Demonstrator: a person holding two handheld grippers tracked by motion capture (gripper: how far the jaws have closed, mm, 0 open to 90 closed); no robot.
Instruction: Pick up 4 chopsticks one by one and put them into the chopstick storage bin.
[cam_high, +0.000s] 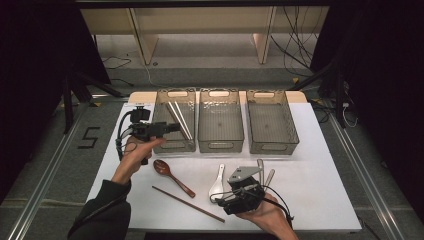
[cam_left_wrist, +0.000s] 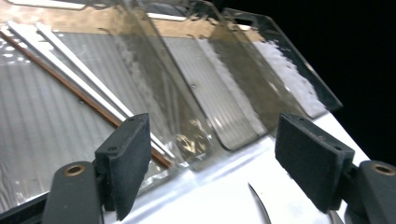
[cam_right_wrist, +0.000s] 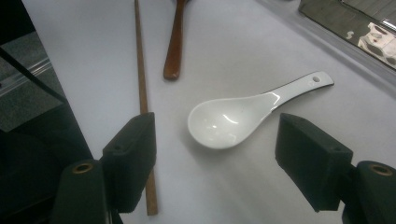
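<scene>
High view, my left gripper (cam_high: 172, 128): it hung over the near end of the left bin (cam_high: 174, 120), jaws released, nothing between them.
High view, left bin's load: pale chopsticks (cam_high: 179, 120) lay slanted inside it.
High view, my right gripper (cam_high: 257, 176): it sat at the table's (cam_high: 320, 165) near edge, jaws spread, right over the white spoon (cam_high: 218, 184).
High view, loose pieces: a brown wooden spoon (cam_high: 172, 176) and one brown chopstick (cam_high: 187, 203) lay left of the white spoon; metal handles (cam_high: 266, 172) showed beside my right gripper.
High view, other bins: the middle bin (cam_high: 220, 120) and right bin (cam_high: 271, 121) stood along the far edge.
High view, writing: a "5" marked on the floor (cam_high: 89, 137); a small label at the table's far-left corner was too small to read.
Left gripper view: my pads (cam_left_wrist: 128, 158) stood wide apart and bare; pale chopsticks and a brown one (cam_left_wrist: 84, 95) rested in the bin below.
Right gripper view: the white spoon (cam_right_wrist: 243, 112) lay bowl up on the table between my parted pads (cam_right_wrist: 133, 154), untouched; the brown chopstick (cam_right_wrist: 142, 93) ran past the left pad.
</scene>
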